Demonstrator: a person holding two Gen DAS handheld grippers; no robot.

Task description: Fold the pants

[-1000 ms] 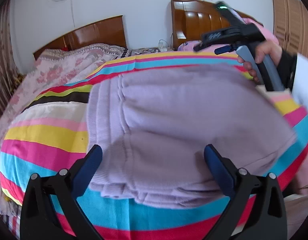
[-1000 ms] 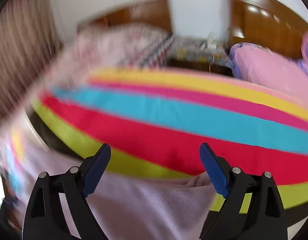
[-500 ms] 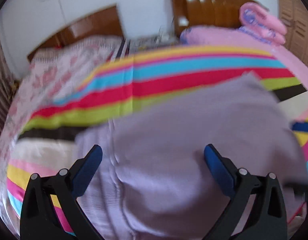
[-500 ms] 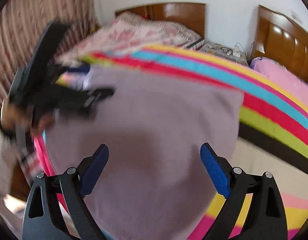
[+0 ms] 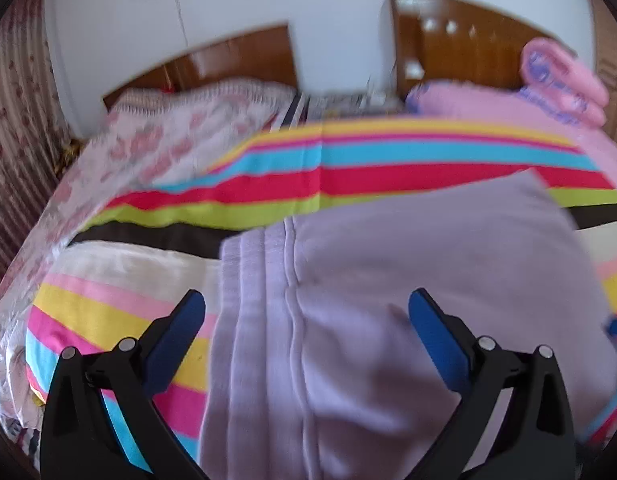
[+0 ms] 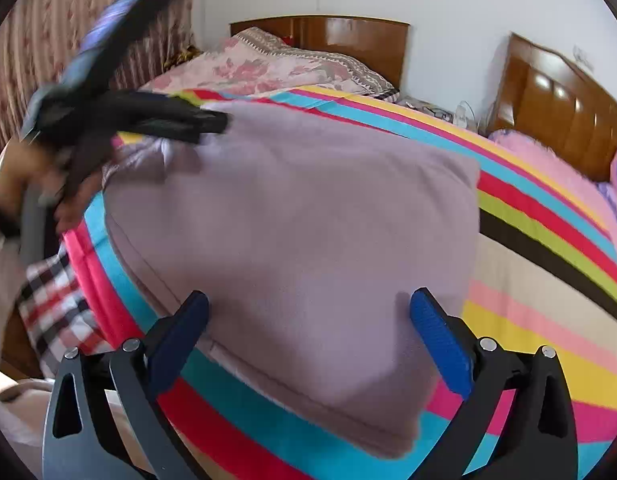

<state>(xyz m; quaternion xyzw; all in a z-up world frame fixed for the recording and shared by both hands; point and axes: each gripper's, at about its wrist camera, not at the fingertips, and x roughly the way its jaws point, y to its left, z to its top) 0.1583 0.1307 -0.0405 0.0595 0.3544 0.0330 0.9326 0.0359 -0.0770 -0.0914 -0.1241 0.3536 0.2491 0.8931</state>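
The pants (image 6: 292, 216) lay folded into a compact lilac block on the striped bedspread (image 6: 548, 320) of the bed. The right hand-held gripper (image 6: 308, 332) hovered over the near edge of the block, jaws spread wide and empty; a second earlier it had faced only bedspread. The left hand-held gripper (image 5: 306, 332) was likewise agape and holding nothing, now positioned above the ribbed waistband (image 5: 252, 300) after shifting leftward. In the right wrist view it appeared blurred at the far corner. Judgement: the fold was essentially complete, with only squaring or smoothing remaining.
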